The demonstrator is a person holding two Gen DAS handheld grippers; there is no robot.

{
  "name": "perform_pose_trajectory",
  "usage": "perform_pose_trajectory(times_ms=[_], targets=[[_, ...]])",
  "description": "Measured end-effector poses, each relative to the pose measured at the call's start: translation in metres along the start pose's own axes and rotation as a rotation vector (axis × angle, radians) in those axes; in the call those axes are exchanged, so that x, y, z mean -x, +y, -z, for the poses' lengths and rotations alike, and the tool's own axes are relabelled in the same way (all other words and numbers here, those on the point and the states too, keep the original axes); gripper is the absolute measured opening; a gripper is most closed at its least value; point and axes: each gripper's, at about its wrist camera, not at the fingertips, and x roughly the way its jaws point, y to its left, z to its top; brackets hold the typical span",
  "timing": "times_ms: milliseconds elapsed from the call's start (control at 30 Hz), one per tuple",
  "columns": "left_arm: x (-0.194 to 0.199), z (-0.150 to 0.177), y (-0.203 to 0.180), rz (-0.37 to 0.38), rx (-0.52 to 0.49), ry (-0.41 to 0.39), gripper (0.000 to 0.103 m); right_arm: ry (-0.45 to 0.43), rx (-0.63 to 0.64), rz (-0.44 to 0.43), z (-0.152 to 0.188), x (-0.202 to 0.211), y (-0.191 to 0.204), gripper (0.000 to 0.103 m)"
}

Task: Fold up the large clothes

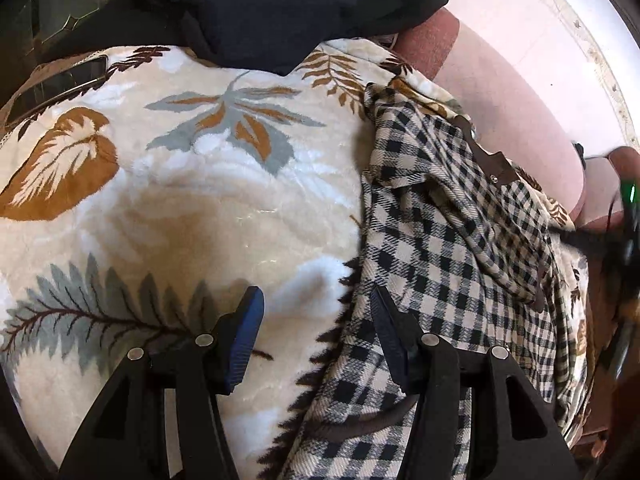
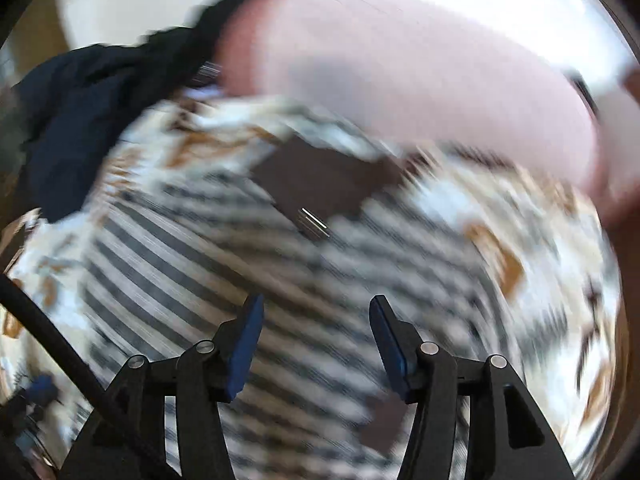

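A black-and-cream checked shirt (image 1: 448,240) with a brown collar lies crumpled on the right side of a cream leaf-print blanket (image 1: 180,184). My left gripper (image 1: 316,300) is open and empty, just above the shirt's left edge where it meets the blanket. In the right wrist view the picture is motion-blurred: the checked shirt (image 2: 224,280) with its brown collar (image 2: 320,180) lies below my right gripper (image 2: 316,308), which is open and empty above it.
Dark navy and black clothes (image 1: 272,12) are piled at the blanket's far side, also seen in the right wrist view (image 2: 80,120). A pink sofa back (image 1: 512,100) runs along the right. A dark phone-like slab (image 1: 56,84) lies at far left.
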Motion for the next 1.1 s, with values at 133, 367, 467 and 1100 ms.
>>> perform_pose_trajectory(times_ms=[133, 367, 467, 1100], targets=[[-0.003, 0.002, -0.011, -0.017, -0.023, -0.007, 0.054, 0.041, -0.106, 0.055, 0.041, -0.020, -0.042, 0.060], [-0.018, 0.000, -0.023, -0.047, -0.057, 0.005, 0.054, 0.068, -0.138, 0.022, 0.064, -0.045, -0.046, 0.011], [-0.021, -0.001, -0.023, -0.051, -0.059, 0.010, 0.054, 0.026, -0.114, 0.044, 0.054, -0.033, -0.046, 0.002], [-0.020, 0.004, -0.020, -0.084, -0.087, 0.020, 0.054, -0.055, -0.248, 0.296, 0.099, 0.046, -0.127, 0.017]])
